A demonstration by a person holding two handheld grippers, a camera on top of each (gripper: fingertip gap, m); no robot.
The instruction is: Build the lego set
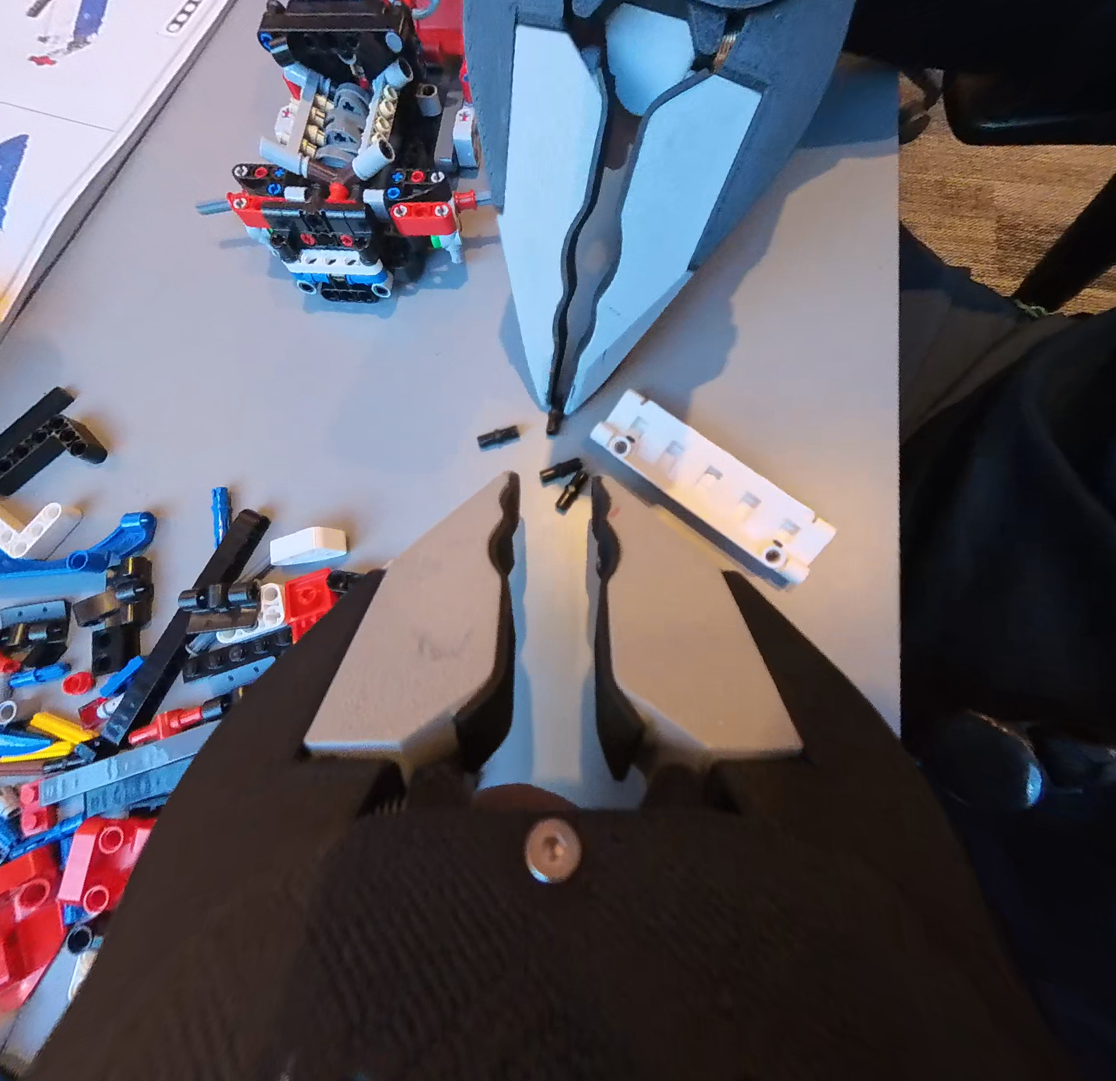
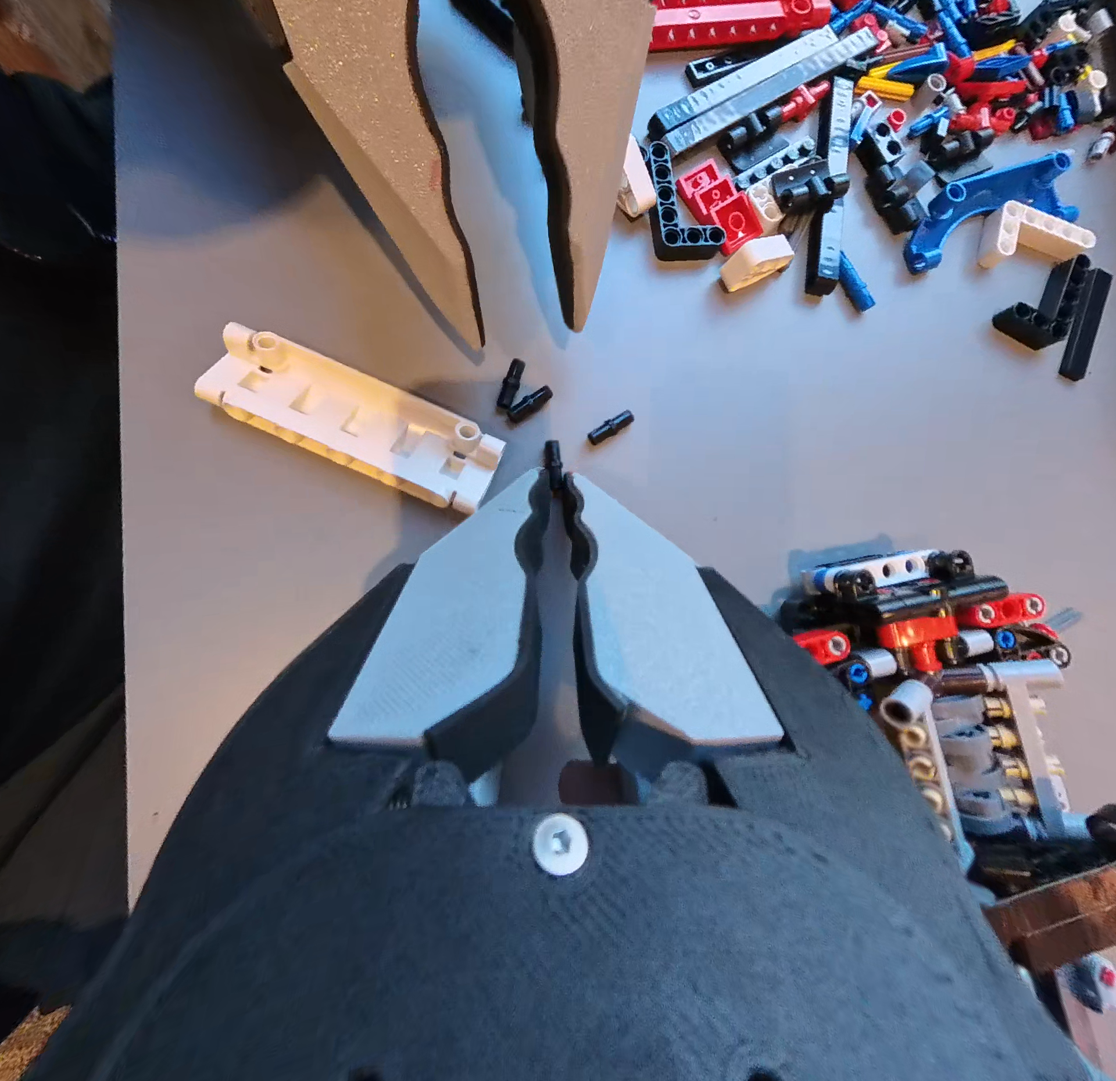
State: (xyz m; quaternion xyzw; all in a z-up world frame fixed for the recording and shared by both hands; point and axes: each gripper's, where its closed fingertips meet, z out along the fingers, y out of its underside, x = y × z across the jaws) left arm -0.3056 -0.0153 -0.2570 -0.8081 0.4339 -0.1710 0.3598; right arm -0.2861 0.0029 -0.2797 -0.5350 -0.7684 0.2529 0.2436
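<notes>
A grey table (image 1: 803,339) under warm light, its edge bordering brown patterned carpet (image 1: 978,182).

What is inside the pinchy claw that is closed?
A small black pin sticks out of the right gripper tips. Only its front end shows; the rest is hidden between the fingers.
</notes>
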